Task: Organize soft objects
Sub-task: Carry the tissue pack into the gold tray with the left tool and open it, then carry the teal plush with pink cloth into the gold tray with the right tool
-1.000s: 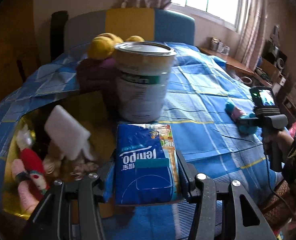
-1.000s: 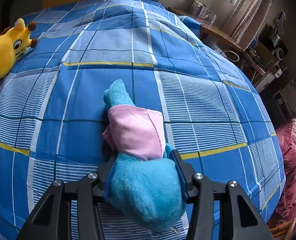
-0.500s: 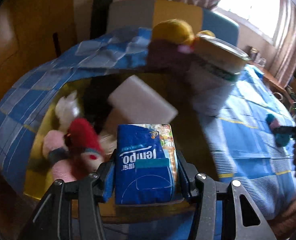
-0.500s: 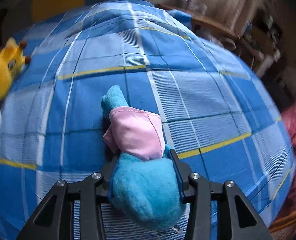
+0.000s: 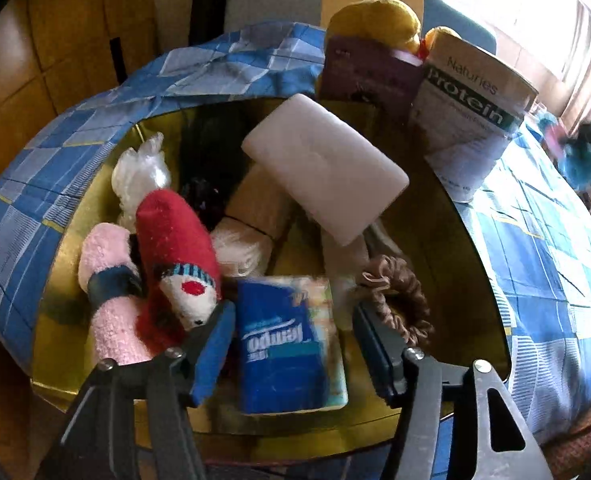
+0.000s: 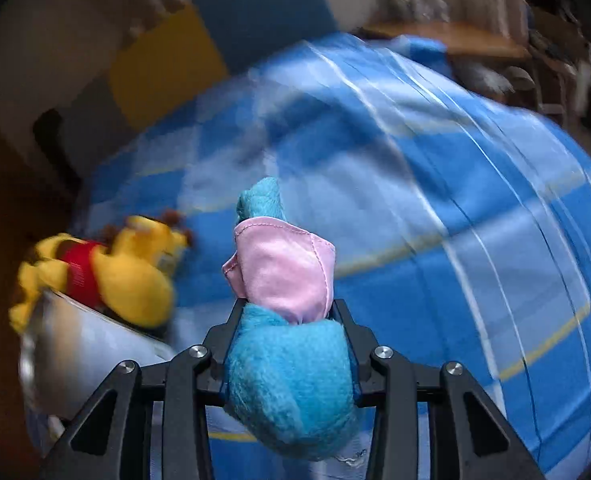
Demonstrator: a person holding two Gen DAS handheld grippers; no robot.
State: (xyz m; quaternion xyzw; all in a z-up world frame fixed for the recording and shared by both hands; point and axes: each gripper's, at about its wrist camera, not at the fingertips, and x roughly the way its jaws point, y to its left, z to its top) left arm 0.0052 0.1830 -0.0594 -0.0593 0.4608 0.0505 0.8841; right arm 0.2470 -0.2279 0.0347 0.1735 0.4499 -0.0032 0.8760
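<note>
My left gripper (image 5: 291,340) is open above the yellow tray (image 5: 471,248). The blue Tempo tissue pack (image 5: 287,344) lies loose between its fingers, over the tray's near side. The tray holds a red plush (image 5: 175,232), a pink sock (image 5: 107,280), a white sponge (image 5: 323,168) and a brown scrunchie (image 5: 399,292). My right gripper (image 6: 287,320) is shut on a blue plush with a pink cloth (image 6: 283,304), lifted above the blue checked bedspread (image 6: 435,184). That blue plush shows far right in the left wrist view (image 5: 579,160).
A protein tin (image 5: 475,112) and a purple box (image 5: 367,72) stand behind the tray. A yellow bear plush (image 6: 107,268) lies beside the tin (image 6: 79,352) on the bed. A headboard (image 6: 199,52) is at the back, a desk (image 6: 455,40) at the right.
My left gripper moved over the tray, opened and let go of the tissue pack. My right gripper lifted the blue plush off the bed and swung left toward the tin.
</note>
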